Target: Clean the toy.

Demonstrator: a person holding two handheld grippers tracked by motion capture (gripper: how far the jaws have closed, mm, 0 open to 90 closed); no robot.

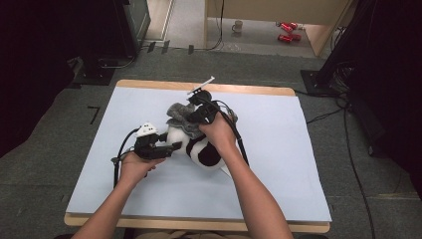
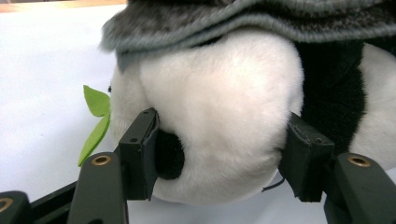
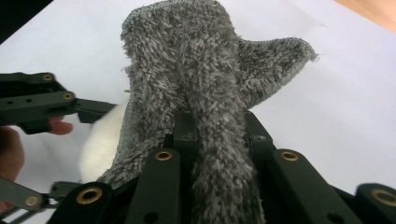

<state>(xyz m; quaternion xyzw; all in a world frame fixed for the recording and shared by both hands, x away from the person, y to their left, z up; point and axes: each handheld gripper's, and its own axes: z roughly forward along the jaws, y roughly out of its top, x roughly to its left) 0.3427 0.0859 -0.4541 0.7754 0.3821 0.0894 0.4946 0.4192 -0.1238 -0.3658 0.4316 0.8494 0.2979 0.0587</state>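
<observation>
Now we steady soft, light plush panda [image 2: 219, 121] in left gripper [image 2: 217, 154], jaws wide, pressing its sides | right gripper [image 3: 217, 140] nearly closed, pinching limp grey cloth [image 3: 196, 70] | grip folds, not edges.

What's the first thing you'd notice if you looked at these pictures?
A plush panda lying in the middle of the white table catches the eye first. The left tongs squeeze its round white head from both sides, next to a small green leaf. The right tongs pinch a fuzzy grey cloth that drapes over the panda.
</observation>
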